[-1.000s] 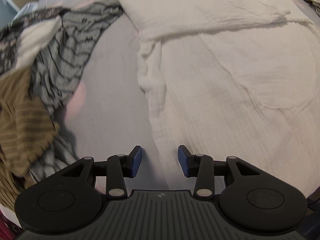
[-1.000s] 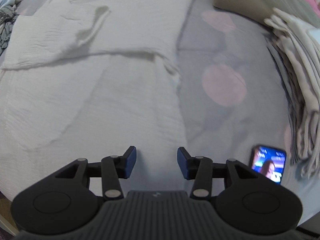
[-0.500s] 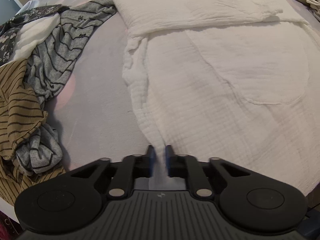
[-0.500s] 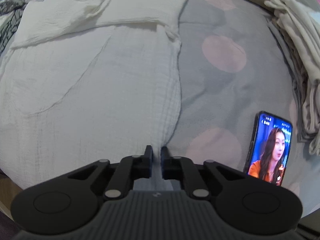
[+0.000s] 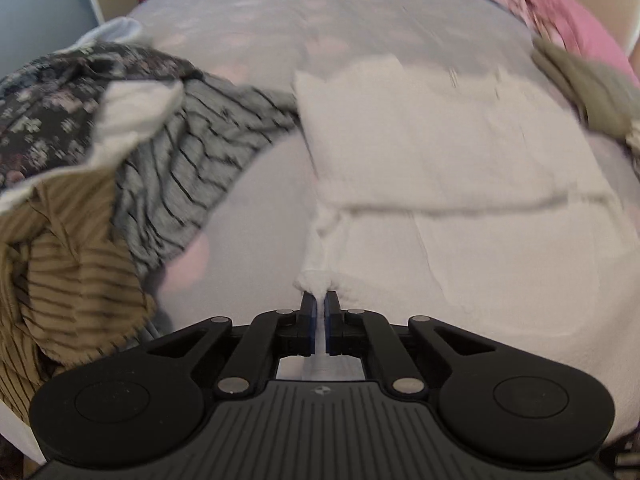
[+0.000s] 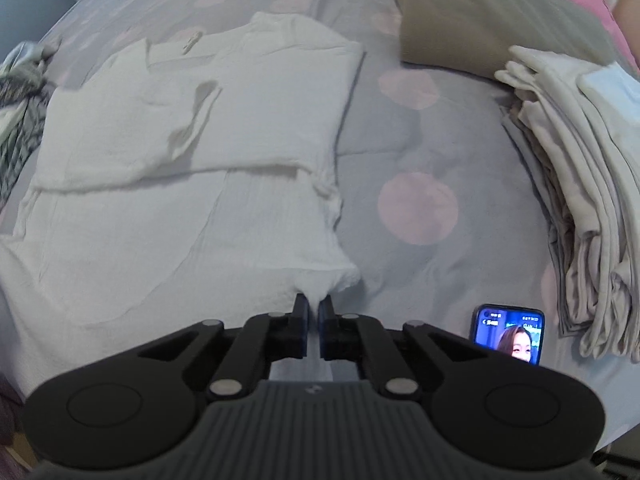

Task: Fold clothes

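Note:
A white crinkled garment (image 5: 460, 184) lies spread on the bed, its far part folded over itself with sleeves laid across. My left gripper (image 5: 319, 306) is shut on the garment's near left hem corner, with cloth bunched between the blue pads. In the right wrist view the same white garment (image 6: 180, 168) fills the left half. My right gripper (image 6: 314, 308) is shut on its near right hem corner, which is lifted a little off the sheet.
A heap of unfolded clothes (image 5: 100, 168), grey striped, tan striped and dark floral, lies left of the garment. A stack of folded pale clothes (image 6: 576, 200), a folded tan item (image 6: 480, 20) and a lit phone (image 6: 510, 334) lie to the right on the grey dotted sheet (image 6: 416, 208).
Both grippers went from open to shut on the garment's near hem corners. They have since risen and pulled the hem up and forward, so more of the bed shows.

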